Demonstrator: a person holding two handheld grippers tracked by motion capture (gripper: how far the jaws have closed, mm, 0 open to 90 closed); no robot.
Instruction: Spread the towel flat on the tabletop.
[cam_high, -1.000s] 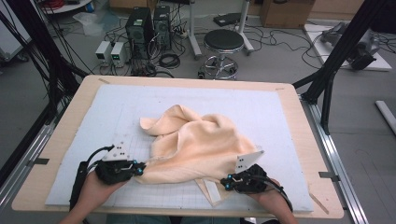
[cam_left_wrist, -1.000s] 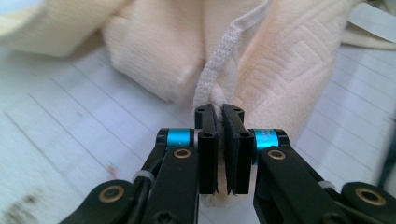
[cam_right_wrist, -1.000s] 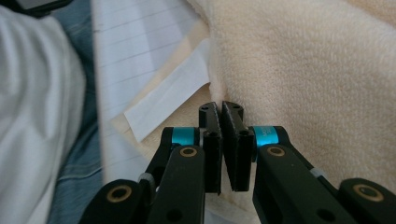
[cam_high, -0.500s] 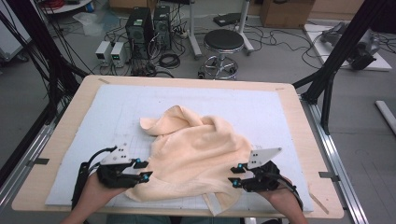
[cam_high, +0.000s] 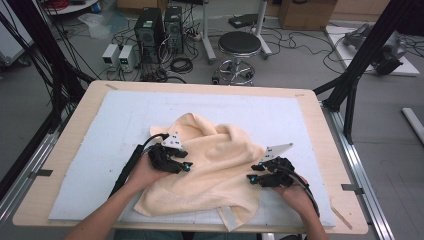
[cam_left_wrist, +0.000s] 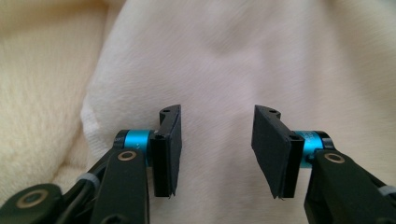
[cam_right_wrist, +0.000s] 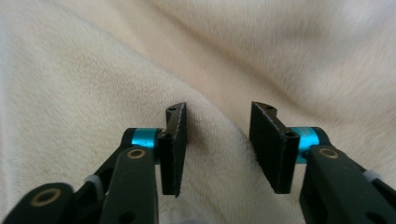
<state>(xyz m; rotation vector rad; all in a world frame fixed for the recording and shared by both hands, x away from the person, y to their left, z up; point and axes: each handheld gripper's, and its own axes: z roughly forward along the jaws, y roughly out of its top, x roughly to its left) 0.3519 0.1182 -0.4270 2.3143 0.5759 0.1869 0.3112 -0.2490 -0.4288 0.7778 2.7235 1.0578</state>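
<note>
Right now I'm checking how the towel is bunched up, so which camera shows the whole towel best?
The high view: the towel lies crumpled on the table, all edges visible. Both gripper views give only close-up folds of cloth beyond open jaws.

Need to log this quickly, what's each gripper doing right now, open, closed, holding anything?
Left gripper: open, jaws just opened, holding nothing, over the towel.
Right gripper: open, jaws just opened, nothing gripped, over the towel.

right gripper (cam_right_wrist: 218, 149) over the towel (cam_right_wrist: 93, 84)
jaws just opened, apart, nothing pinched between them; cream towel lies close beneath, a soft fold running from the pads (cam_right_wrist: 176, 149) toward the far right.
</note>
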